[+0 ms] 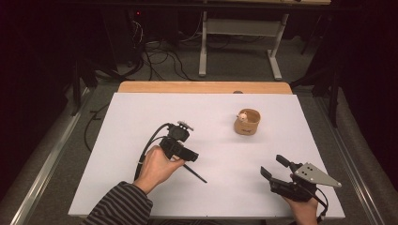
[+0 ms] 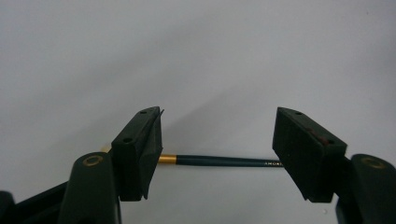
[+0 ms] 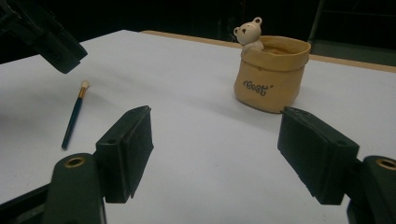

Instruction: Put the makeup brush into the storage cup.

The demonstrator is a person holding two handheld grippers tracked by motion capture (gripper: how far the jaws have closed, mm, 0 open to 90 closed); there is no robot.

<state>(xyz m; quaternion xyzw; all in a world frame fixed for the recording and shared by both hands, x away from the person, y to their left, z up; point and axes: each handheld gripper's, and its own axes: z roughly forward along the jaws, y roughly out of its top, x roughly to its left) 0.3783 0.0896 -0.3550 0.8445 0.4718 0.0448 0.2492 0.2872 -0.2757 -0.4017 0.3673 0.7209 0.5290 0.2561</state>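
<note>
A thin dark-green brush [image 1: 195, 173] with a gold ferrule and pale tip lies flat on the white table [image 1: 211, 117]. My left gripper [image 1: 190, 156] hangs open just above it. In the left gripper view the brush [image 2: 219, 161] runs crosswise below the gap of the left gripper [image 2: 219, 114], touching neither jaw. My right gripper [image 1: 272, 165] is open and holds nothing at the front right. In the right gripper view the right gripper [image 3: 217, 114] faces a tan pot [image 3: 271, 74] with a small bear figure [image 3: 250, 32] on its rim, and the brush [image 3: 74, 116] lies at the left.
The tan pot [image 1: 247, 122] stands right of the table's centre, well apart from both grippers. A wooden edge [image 1: 204, 87] runs along the table's far side. Cables and a metal frame [image 1: 239, 42] are on the dark floor beyond.
</note>
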